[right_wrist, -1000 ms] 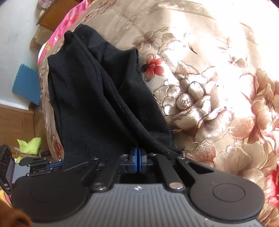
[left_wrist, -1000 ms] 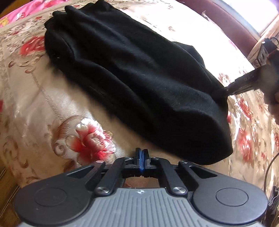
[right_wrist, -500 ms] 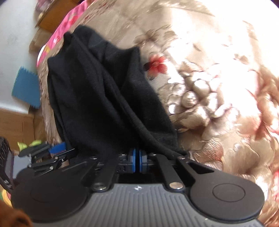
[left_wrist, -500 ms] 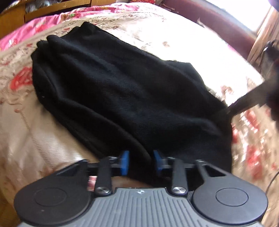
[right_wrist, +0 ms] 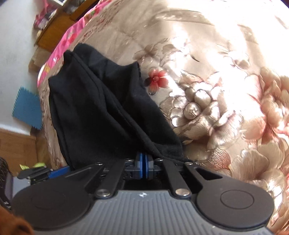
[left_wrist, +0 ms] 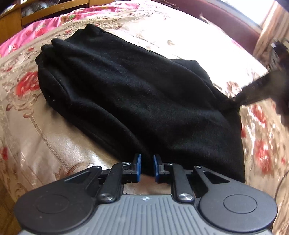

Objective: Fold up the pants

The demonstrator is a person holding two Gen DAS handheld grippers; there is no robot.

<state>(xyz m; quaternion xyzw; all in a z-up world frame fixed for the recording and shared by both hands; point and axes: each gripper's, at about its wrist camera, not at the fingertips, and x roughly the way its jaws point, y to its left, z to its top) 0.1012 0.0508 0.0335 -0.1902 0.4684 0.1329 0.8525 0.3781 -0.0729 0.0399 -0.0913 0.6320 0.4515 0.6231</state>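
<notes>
Since a second ago the left gripper (left_wrist: 146, 167) has opened and closed in on the pants' near corner.
Black pants (left_wrist: 137, 101) lie half-folded on the floral bedspread (left_wrist: 45, 137); left pads apart, straddling cloth, not yet pinching; right gripper (right_wrist: 144, 167) clamped on the other corner, probably to lift both evenly.

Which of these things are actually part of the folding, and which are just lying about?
Part of the job:
- black pants
- left tool, open around the pants' edge
- right tool, shut on the pants

Lying about:
- floral bedspread
- blue foam mat
- wooden cabinet
</notes>
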